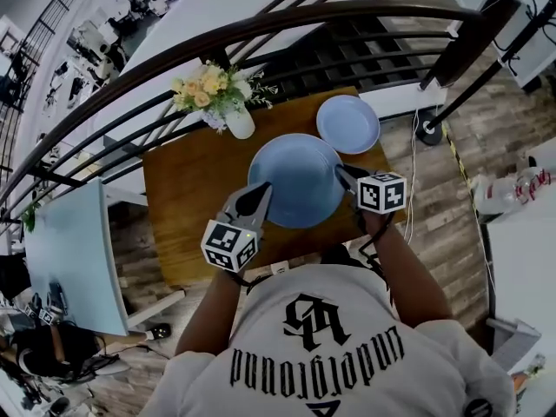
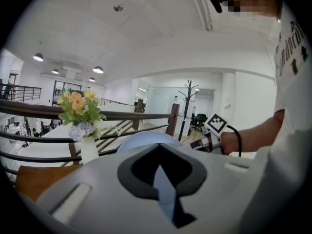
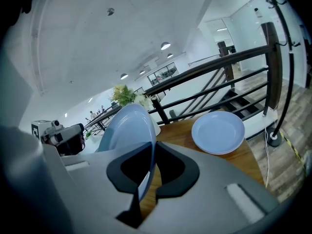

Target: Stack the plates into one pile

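Observation:
A large light-blue plate (image 1: 298, 179) hangs above the wooden table (image 1: 187, 224), gripped at both sides. My left gripper (image 1: 263, 189) is shut on its left rim, the rim edge (image 2: 163, 191) showing between the jaws. My right gripper (image 1: 340, 174) is shut on its right rim; the large plate (image 3: 127, 128) stands edge-on in the right gripper view. A smaller light-blue plate (image 1: 348, 123) lies flat at the table's far right corner; this small plate (image 3: 218, 132) sits just right of the held one.
A white vase of flowers (image 1: 219, 96) stands at the table's far left; the vase (image 2: 88, 149) is beside the held plate. A dark curved railing (image 1: 261, 29) runs behind the table. A pale panel (image 1: 74, 254) stands at left, cables and a pole base (image 1: 428, 132) at right.

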